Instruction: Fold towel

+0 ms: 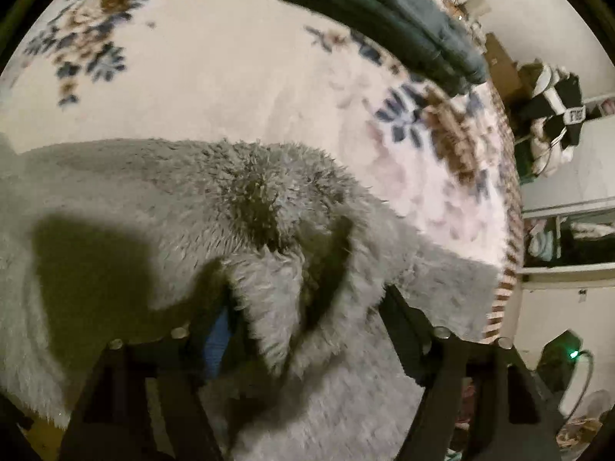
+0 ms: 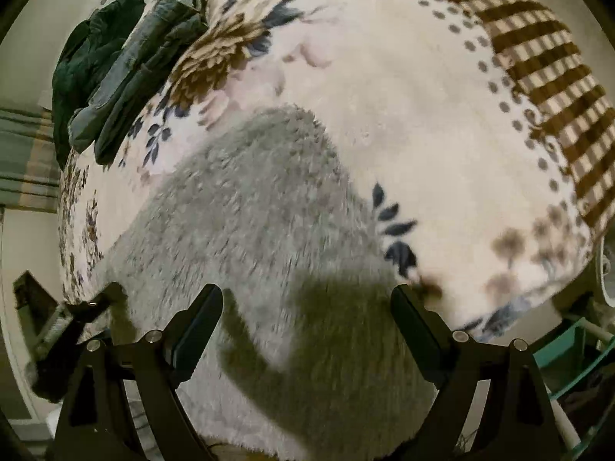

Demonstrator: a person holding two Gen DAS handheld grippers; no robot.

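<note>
A grey shaggy towel (image 1: 153, 192) lies on a floral blanket (image 1: 211, 57). In the left wrist view a raised fold of it stands between the two fingers of my left gripper (image 1: 307, 319). The jaws are wide apart and do not pinch it. The left finger's blue pad (image 1: 217, 342) shows beside the fold. In the right wrist view the same towel (image 2: 250, 211) stretches away in a rounded shape. My right gripper (image 2: 307, 307) hovers open just above its near part, nothing between the fingers, and its shadow falls on the pile.
Folded dark green clothes (image 1: 384, 11) (image 2: 127, 69) lie at the blanket's far edge. The blanket's checked border (image 2: 546, 77) marks the bed's side. Shelves with clothes (image 1: 569, 230) stand beyond the bed. A dark object (image 2: 88, 307) sits at the towel's left edge.
</note>
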